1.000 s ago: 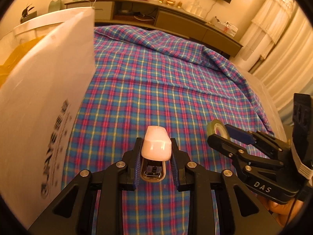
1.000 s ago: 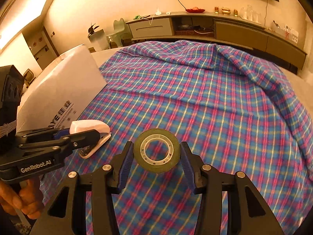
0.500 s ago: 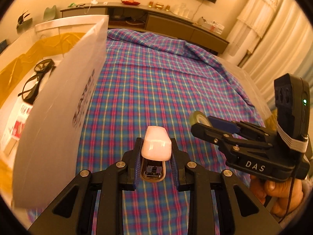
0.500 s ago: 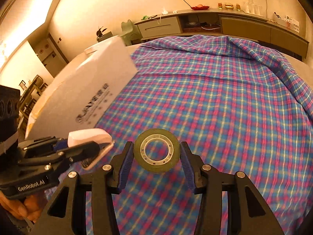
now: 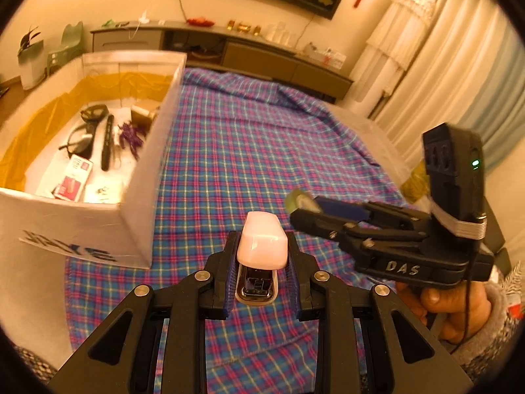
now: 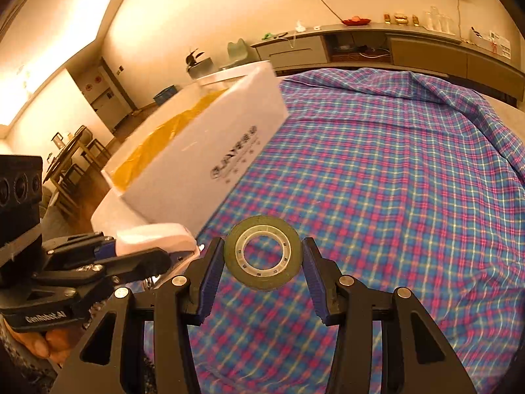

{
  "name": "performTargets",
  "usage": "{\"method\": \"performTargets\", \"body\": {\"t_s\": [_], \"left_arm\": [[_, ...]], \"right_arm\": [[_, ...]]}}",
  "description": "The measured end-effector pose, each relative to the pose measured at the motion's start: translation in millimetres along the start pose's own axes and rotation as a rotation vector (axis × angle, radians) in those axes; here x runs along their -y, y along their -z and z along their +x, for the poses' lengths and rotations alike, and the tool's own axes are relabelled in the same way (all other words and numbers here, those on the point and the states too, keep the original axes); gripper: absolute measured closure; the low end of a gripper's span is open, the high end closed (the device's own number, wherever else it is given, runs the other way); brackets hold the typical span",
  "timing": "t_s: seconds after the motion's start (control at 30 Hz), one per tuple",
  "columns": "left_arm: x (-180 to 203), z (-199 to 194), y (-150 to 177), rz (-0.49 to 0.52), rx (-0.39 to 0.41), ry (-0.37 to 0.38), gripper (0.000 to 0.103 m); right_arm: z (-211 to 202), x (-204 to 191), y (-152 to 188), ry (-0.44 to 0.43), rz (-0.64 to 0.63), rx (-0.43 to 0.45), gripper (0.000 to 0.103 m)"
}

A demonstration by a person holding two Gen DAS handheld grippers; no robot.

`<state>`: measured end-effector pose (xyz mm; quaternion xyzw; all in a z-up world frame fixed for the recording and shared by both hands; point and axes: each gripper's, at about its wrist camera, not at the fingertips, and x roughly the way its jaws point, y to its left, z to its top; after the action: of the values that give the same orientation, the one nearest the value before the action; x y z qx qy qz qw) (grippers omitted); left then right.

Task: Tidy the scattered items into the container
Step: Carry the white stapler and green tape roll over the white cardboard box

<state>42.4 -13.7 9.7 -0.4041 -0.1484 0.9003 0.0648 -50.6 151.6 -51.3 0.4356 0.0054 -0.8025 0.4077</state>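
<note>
The stapler [image 5: 261, 252] sat clamped between the left gripper [image 5: 261, 277] pads, raised over the plaid cloth [image 5: 249, 151] just right of the white box [image 5: 144, 177]. The right gripper [image 6: 262, 267] pinched a tape roll [image 6: 262, 252] across its rim. A good drop probably meant carrying each item well past the box wall before opening. The box already held glasses [image 5: 80, 136], a dark pen [image 5: 107, 142] and a small carton [image 5: 73, 179].

A box [image 5: 141, 197] sits on the left side of a cloth [image 5: 262, 151]; inside it lie glasses [image 5: 82, 133], a pen [image 5: 106, 142] and a small carton [image 5: 73, 182]. Right of the box, above the cloth, two grippers are side by side, the left gripper [image 5: 261, 274] with a stapler [image 5: 261, 251], the right gripper [image 6: 262, 274] with a tape roll [image 6: 262, 252].
</note>
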Motion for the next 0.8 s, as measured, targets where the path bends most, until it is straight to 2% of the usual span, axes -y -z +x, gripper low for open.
{"method": "performTargets", "body": {"t_s": [0.4, 0.57, 0.8], "left_arm": [[-29.4, -68.6, -17.2, -0.013, 0.119, 0.021, 0.076], [-47.6, -83.1, -34.9, -0.02, 0.154, 0.009, 0.076], [-72.5, -82.2, -63.9, -0.01, 0.174, -0.034, 0.076]], "right_arm": [[-14.6, -60.5, -20.1, -0.044, -0.103, 0.026, 0.054], [-9.9, -79.5, -35.5, -0.055, -0.144, 0.03, 0.054], [-2.9, -98.7, -58.8, -0.067, -0.188, 0.032, 0.054]]}}
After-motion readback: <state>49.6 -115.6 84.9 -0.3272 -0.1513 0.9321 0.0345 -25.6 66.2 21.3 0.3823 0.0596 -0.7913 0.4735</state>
